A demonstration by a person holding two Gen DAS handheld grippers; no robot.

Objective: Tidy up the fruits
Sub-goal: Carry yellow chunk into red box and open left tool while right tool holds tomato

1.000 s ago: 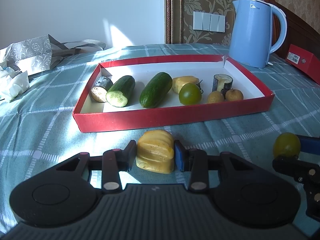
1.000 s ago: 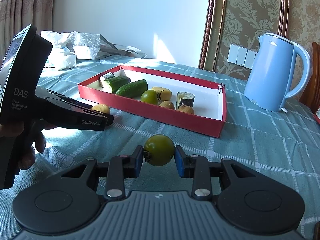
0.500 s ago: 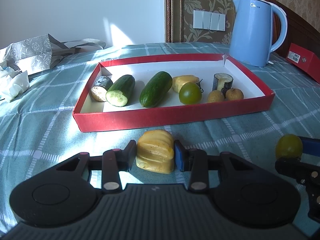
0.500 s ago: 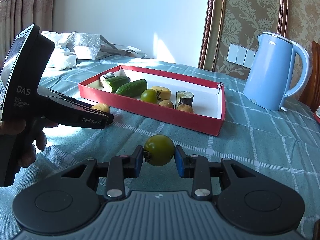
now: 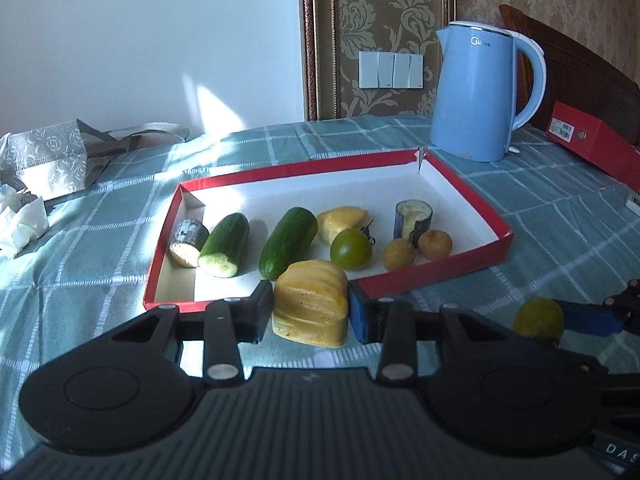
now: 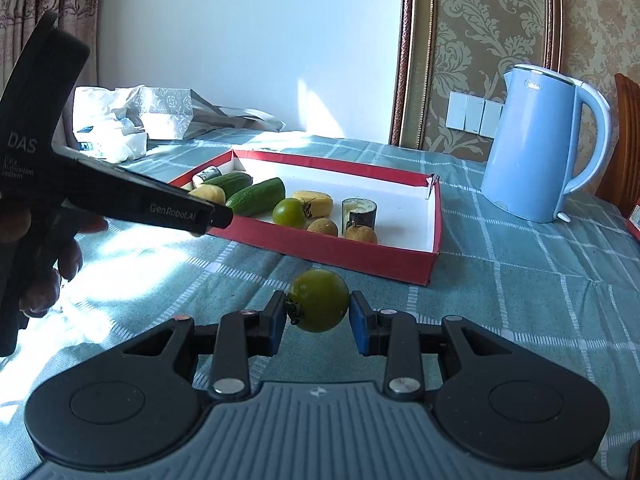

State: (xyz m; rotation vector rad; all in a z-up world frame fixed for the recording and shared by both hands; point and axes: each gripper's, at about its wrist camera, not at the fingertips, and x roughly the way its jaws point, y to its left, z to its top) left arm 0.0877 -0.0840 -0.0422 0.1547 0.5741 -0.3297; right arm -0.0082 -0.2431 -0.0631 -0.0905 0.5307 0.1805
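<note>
My left gripper [image 5: 311, 310] is shut on a ridged yellow fruit piece [image 5: 310, 308], held above the tablecloth at the near wall of the red tray [image 5: 460, 270]. My right gripper [image 6: 318, 316] is shut on a green tomato [image 6: 319, 300] in front of the tray [image 6: 360, 258]; the same tomato [image 5: 538, 317] shows at the right of the left wrist view. Inside the tray lie two cucumber pieces [image 5: 224, 245] [image 5: 288, 248], another green tomato [image 5: 351, 249], a yellow piece [image 5: 342, 222], two small brown fruits [image 5: 416, 250] and two dark-skinned cut stubs [image 5: 188, 242] [image 5: 413, 220].
A blue electric kettle [image 5: 476, 92] stands behind the tray's far right corner. A red box [image 5: 592, 148] lies at the right edge. A patterned bag [image 5: 48, 152] and crumpled tissue [image 5: 22, 226] sit at the left. A hand [image 6: 48, 264] holds the left gripper.
My left gripper has risen with the yellow piece, so it now overlaps the tray's near wall in view. The right gripper with the tomato has stayed in place.
</note>
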